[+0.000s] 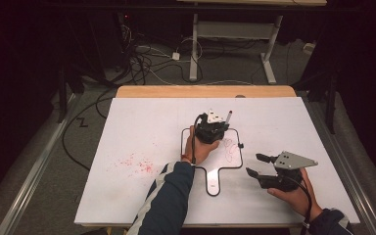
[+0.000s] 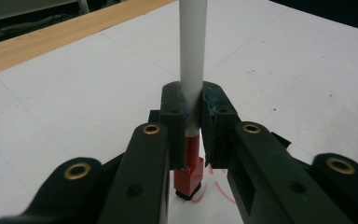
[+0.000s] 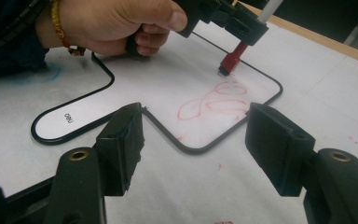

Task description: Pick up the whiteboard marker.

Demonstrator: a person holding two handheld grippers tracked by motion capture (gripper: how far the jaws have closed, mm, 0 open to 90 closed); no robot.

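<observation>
A small white drawing board (image 1: 214, 177) with a black rim and a handle lies at the table's middle. My left gripper (image 1: 211, 128) stands over its far part, shut on a white marker (image 1: 228, 116). In the left gripper view the pads (image 2: 173, 108) clamp the marker's barrel (image 2: 192, 56), and its red tip (image 2: 189, 181) touches the board beside red lines. My right gripper (image 1: 252, 164) hovers open to the right of the board, nothing between its jaws. The right gripper view looks past the right gripper (image 3: 195, 133) at the board (image 3: 135, 93), a red scribble (image 3: 213, 101) and the marker's tip (image 3: 232, 59).
A white sheet (image 1: 147, 122) covers the table, with red specks (image 1: 134, 164) at the left. A wooden edge (image 1: 205, 91) runs along the far side. Cables (image 1: 142, 63) and a desk frame (image 1: 235, 44) stand on the floor beyond.
</observation>
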